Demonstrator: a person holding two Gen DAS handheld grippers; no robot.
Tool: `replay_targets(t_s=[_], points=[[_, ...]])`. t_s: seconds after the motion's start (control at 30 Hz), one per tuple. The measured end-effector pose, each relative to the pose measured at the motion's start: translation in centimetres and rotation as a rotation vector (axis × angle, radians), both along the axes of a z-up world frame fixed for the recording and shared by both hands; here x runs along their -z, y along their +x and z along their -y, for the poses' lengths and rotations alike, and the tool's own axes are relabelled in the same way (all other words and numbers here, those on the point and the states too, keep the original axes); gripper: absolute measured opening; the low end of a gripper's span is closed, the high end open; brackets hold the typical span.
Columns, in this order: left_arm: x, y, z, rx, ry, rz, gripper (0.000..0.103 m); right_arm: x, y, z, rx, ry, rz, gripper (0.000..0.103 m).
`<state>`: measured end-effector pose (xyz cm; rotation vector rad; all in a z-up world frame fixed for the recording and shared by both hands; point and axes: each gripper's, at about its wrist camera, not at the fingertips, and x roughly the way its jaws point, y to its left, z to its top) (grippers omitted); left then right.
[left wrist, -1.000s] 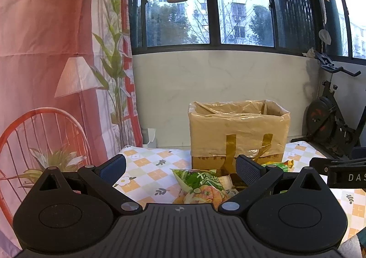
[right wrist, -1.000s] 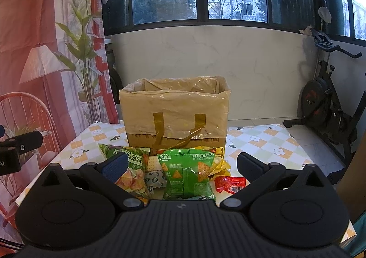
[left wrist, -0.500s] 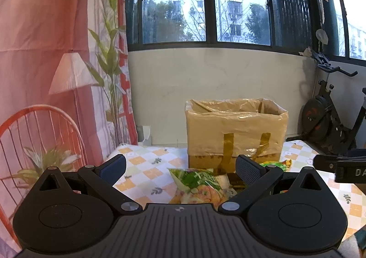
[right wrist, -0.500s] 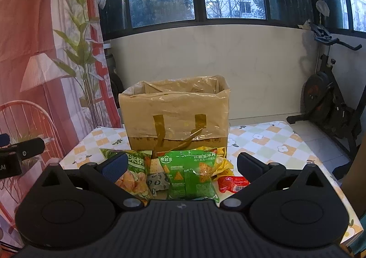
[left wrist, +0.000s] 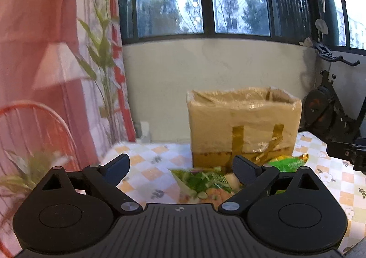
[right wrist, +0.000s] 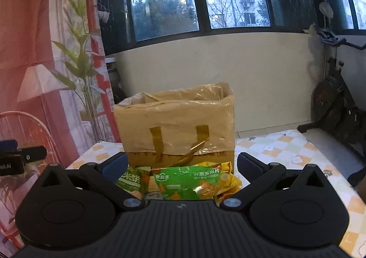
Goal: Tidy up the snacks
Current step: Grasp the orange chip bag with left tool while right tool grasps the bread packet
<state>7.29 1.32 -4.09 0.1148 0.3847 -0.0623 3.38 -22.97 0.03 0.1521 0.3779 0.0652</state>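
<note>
Two hand-held grippers fill the lower part of their views, both spread wide with nothing between the fingers. The left hand-held gripper [left wrist: 180,166] hangs above the checked bench [left wrist: 155,162], with a green bag [left wrist: 203,182] lying between and just beyond its fingertips at lower centre. The right hand-held gripper [right wrist: 181,165] frames a green corn-chip bag [right wrist: 189,181] at lower centre, a second green bag [right wrist: 131,180] touching it on the left, and a yellow packet [right wrist: 228,181] tucked against its right edge. All the snacks lie on the bench just in front of the box [right wrist: 176,125], which stands open-topped, wrapped in shiny tape, in mid-frame. An exercise bike [right wrist: 336,102] stands at the right edge.
</note>
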Motion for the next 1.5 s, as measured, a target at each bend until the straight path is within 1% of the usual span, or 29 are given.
replay_targets(t_s=[0.1, 0.27, 0.3, 0.43, 0.5, 0.53, 0.6, 0.73, 0.87, 0.97, 1.1, 1.2, 1.23, 1.27, 1.3, 1.43, 1.5], points=[[1.9, 1.2, 0.1, 0.024, -0.017, -0.066, 0.098, 1.3, 1.0, -0.3, 0.022, -0.045, -0.056, 0.103], [5.6, 2.5, 0.8, 0.065, -0.083, -0.184, 0.098, 4.6, 1.9, -0.6, -0.018, -0.090, -0.144, 0.103], [6.2, 2.6, 1.1, 0.077, -0.084, -0.204, 0.097, 5.3, 2.1, -0.6, -0.026, -0.103, -0.156, 0.103], [8.4, 3.0, 2.9, 0.133, -0.039, -0.260, 0.097, 7.3, 2.5, -0.8, -0.044, -0.149, -0.174, 0.103], [9.2, 3.4, 3.4, 0.164, -0.046, -0.293, 0.096, 8.2, 2.6, -0.8, -0.056, -0.157, -0.186, 0.103], [9.7, 3.7, 3.5, 0.179, -0.057, -0.317, 0.095, 8.7, 2.7, -0.7, -0.062, -0.158, -0.195, 0.101], [10.3, 4.2, 3.4, 0.186, -0.071, -0.356, 0.090, 9.4, 3.0, -0.4, -0.065, -0.153, -0.218, 0.099], [12.0, 5.0, 3.3, 0.191, -0.111, -0.418, 0.089, 10.6, 3.2, 0.9, -0.065, -0.091, -0.265, 0.096], [13.2, 5.5, 3.6, 0.203, -0.124, -0.468, 0.089, 11.8, 3.7, 1.2, -0.084, -0.062, -0.310, 0.090], [13.8, 5.9, 3.7, 0.222, -0.155, -0.493, 0.089, 12.4, 4.1, 1.1, -0.116, -0.055, -0.317, 0.090], [14.6, 6.2, 4.1, 0.235, -0.165, -0.530, 0.089, 12.9, 4.5, 0.7, -0.154, -0.084, -0.310, 0.090], [15.1, 6.2, 4.0, 0.245, -0.187, -0.550, 0.089, 13.4, 4.8, 0.3, -0.179, -0.095, -0.321, 0.091], [15.2, 6.2, 3.8, 0.245, -0.196, -0.551, 0.087, 13.6, 5.0, 0.2, -0.181, -0.098, -0.326, 0.091], [15.3, 6.3, 3.7, 0.242, -0.205, -0.551, 0.081, 13.7, 5.1, 0.2, -0.184, -0.097, -0.331, 0.091], [15.4, 6.4, 3.6, 0.234, -0.207, -0.553, 0.079, 13.9, 5.2, 0.2, -0.187, -0.093, -0.336, 0.093], [15.4, 6.3, 3.1, 0.216, -0.219, -0.555, 0.075, 14.6, 5.5, 0.0, -0.190, -0.104, -0.362, 0.095], [15.3, 6.2, 3.1, 0.216, -0.220, -0.554, 0.074, 14.7, 5.5, -0.1, -0.190, -0.106, -0.355, 0.095]])
